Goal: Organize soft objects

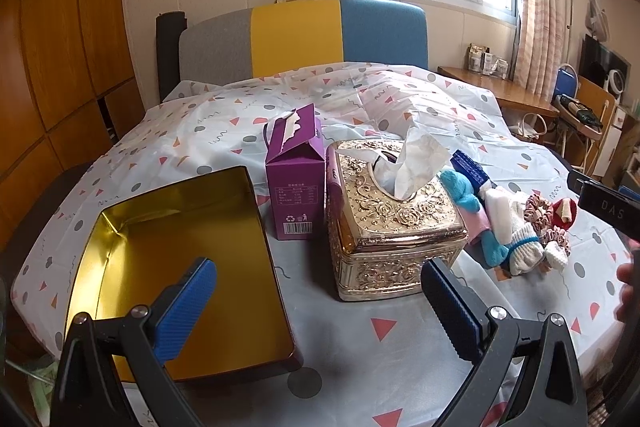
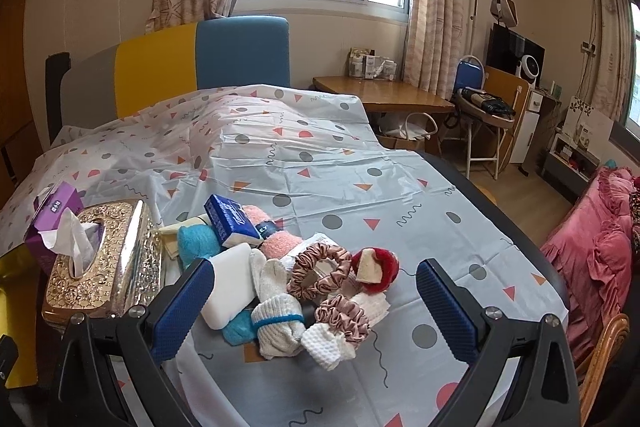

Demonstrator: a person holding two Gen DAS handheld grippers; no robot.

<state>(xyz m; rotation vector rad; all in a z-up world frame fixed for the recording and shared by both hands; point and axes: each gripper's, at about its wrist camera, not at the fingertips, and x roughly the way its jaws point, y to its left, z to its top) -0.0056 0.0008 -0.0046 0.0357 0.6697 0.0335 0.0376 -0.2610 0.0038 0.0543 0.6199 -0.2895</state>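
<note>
1. Two grippers, both spread wide w/ nothing held: left gripper [image 1: 320,301] hovers over the bed between the gold tin [image 1: 180,267] and the gold tissue box [image 1: 394,223]; right gripper [image 2: 314,301] hovers above the pile of soft items [image 2: 296,275].
2. Step looks like the very start: nothing picked yet, tin bare inside. Prob. the tin is the target bin, but that's a guess.
3. Pile lies on the patterned bed cover [image 2: 320,167], just right of the tissue box. In it: white rolled sock w/ blue band [image 2: 276,327], pink satin scrunchies [image 2: 320,269], white sponge block [image 2: 228,287], teal fuzzy sock [image 2: 198,243], pink fuzzy cloth [image 2: 276,245], blue tissue pack [image 2: 232,219], red round pad [image 2: 376,265].
4. Rolled sock + scrunchies sit b/w the right fingers' line, near and slightly ahead.
5. Next move needs: drop right gripper onto one top item, pinch it alone. Items overlap, so neighbours may drag along.
6. Purple carton [image 1: 294,179] stands behind, touching tissue box.
</note>
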